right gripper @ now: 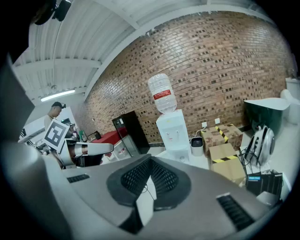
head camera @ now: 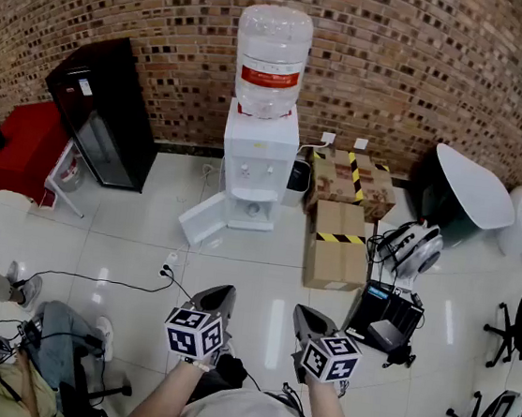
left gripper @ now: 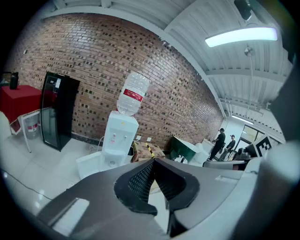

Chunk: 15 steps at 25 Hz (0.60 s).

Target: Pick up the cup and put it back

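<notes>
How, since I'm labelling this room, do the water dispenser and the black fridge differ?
The water dispenser is white; the fridge is black. The dispenser carries a bottle; the fridge does not. The dispenser's lower door hangs open; the fridge's looks shut. Both stand against the brick wall.

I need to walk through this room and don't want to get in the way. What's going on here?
A person stands on the white floor with a tool in each hand, both pointed toward the water dispenser against the brick wall. The left tool and the right tool are both shut, with nothing between their jaws. They are held well short of the dispenser, and nothing has been picked up yet.
</notes>
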Motion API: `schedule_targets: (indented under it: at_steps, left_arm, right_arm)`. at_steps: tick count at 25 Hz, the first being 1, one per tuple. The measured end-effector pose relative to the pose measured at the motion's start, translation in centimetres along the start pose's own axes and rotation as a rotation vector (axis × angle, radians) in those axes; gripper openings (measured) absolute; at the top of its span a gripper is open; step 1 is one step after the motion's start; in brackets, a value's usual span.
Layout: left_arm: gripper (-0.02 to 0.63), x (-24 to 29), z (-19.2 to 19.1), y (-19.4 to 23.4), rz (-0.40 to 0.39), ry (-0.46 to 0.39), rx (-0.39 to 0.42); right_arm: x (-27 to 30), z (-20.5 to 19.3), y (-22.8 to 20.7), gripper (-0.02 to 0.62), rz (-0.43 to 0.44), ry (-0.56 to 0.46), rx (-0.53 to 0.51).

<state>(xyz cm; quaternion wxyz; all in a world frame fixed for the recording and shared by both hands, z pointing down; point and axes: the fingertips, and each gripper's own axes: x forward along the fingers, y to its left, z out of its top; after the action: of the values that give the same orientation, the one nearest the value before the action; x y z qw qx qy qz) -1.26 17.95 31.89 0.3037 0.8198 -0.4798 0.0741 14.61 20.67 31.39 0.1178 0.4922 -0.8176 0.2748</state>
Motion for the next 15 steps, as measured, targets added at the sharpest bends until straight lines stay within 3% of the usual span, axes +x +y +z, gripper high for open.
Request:
schedule_targets:
  at_steps: [7, 15]
  left_arm:
    - [0.0, 2.0, 4.4, 3.1, -0.004, -0.027, 0.012]
    - [0.0, 2.4, 5.4, 5.1, 0.01, -0.037, -0.008]
  right_arm:
    - [5.8, 4.4, 1.3, 0.011, 0.032, -0.016, -0.03]
    - [8.2, 5.3, 2.3, 0.011, 0.05, -0.007, -0.04]
